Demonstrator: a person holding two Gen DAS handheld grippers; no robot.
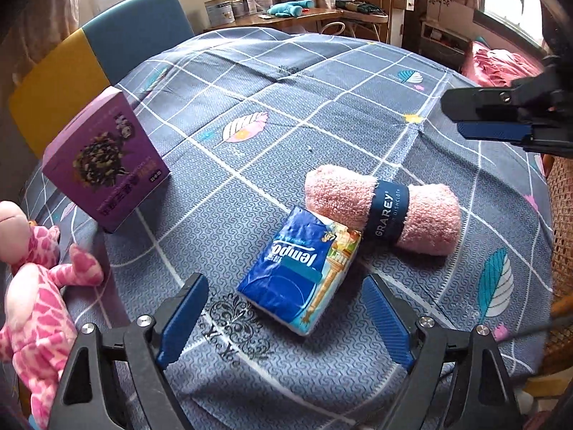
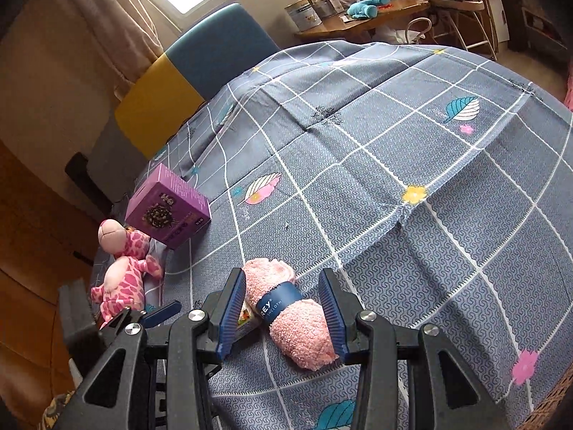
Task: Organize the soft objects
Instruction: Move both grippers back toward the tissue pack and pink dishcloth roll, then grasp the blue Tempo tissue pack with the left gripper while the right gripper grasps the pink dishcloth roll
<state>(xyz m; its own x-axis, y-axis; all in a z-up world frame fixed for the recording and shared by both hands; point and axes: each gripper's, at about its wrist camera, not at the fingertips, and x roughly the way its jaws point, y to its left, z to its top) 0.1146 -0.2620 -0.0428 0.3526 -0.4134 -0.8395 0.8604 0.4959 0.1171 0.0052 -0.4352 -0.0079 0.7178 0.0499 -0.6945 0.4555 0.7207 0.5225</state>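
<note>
A rolled pink towel with a navy band lies on the grey checked tablecloth. A blue tissue pack leans against its near side. My left gripper is open, low over the cloth, with the tissue pack between its fingers. My right gripper is open around the pink towel, above it; it also shows in the left wrist view at the right edge. A pink giraffe plush lies at the table's left edge and shows in the right wrist view.
A purple box stands tilted at the left, near the plush; it shows in the right wrist view. A blue and yellow chair stands behind the table. A wooden desk with tins stands farther back.
</note>
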